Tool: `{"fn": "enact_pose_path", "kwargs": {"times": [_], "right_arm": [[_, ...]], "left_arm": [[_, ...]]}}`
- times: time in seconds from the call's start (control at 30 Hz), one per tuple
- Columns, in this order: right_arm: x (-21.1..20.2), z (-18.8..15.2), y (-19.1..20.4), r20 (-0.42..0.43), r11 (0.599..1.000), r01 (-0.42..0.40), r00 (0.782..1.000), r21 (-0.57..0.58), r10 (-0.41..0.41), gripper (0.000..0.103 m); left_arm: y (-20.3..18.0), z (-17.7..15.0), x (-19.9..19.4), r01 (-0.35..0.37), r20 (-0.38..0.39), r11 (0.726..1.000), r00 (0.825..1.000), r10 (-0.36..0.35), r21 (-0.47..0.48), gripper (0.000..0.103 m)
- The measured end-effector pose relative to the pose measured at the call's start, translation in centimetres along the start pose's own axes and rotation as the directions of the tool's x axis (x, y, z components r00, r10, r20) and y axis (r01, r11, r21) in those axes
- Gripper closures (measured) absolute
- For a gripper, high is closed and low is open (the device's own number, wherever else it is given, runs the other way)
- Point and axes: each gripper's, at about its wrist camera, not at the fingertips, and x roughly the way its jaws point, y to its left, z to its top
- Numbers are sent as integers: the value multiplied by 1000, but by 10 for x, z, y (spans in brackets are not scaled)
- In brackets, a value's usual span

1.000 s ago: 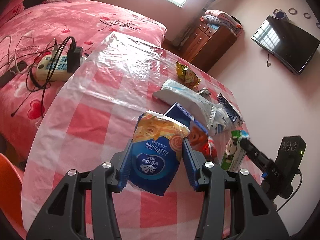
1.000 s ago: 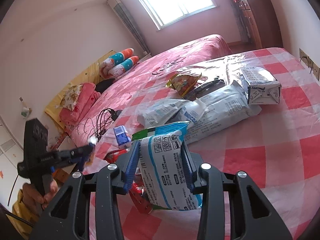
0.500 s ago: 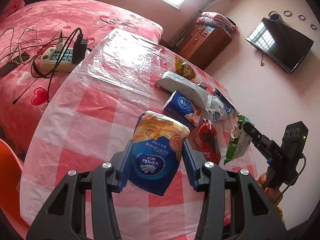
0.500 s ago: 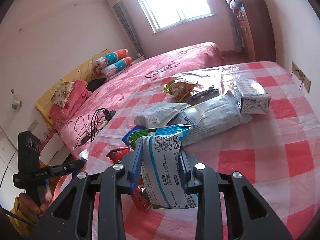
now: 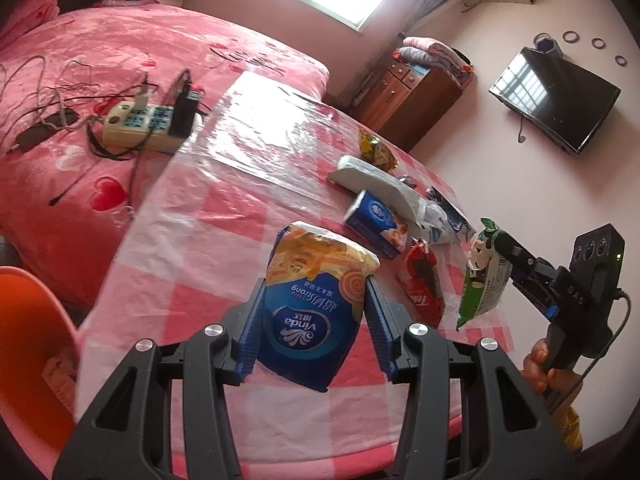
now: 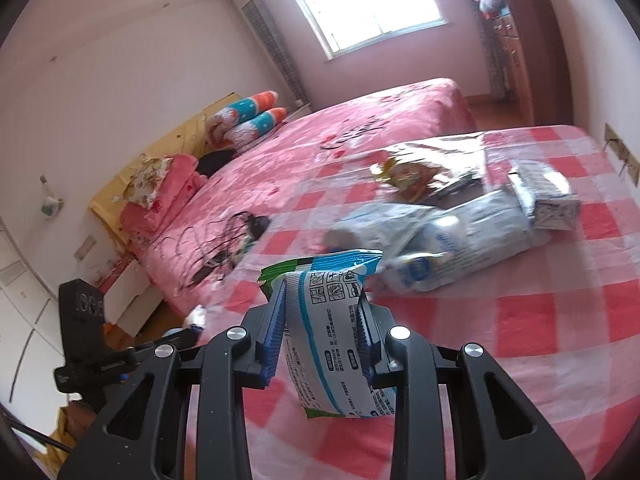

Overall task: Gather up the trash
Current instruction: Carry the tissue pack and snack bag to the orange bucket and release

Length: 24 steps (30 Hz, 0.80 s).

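My left gripper is shut on a blue and orange Vinda tissue pack, held above the near part of the pink checked table. My right gripper is shut on a green and white snack bag, lifted over the table; the same bag and right gripper show at the right of the left wrist view. On the table lie a red wrapper, a blue tissue pack, white bags and a yellow snack bag.
A pink bed with a power strip and cables stands left of the table. An orange chair is at the near left. A wooden dresser and wall TV are beyond. A grey carton lies on the far table.
Both grippers have pulled back and risen from the table with their packs. The trash pile looks farther away, and the red wrapper and blue tissue pack are uncovered.
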Motion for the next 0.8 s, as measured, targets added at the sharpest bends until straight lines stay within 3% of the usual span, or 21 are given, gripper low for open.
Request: {"fn": "enact_pose_path", "kwargs": {"times": [0.3,0.57,0.8], "right_arm": [[38,-4,68,-112,986,-159,982,-43,154,70],[93,-22,155,-262,939,-324,922,-112,287,70],[129,-39,222,-352,891,-426,868,-160,352,70]], "left_arm": [[51,-9,-46,-88,58,993,994,93,-78,54],[126,-37,-91,-237,66,947,964,256,-216,54],[177,-61,-116,-296,57,897,942,331,-327,54]]}}
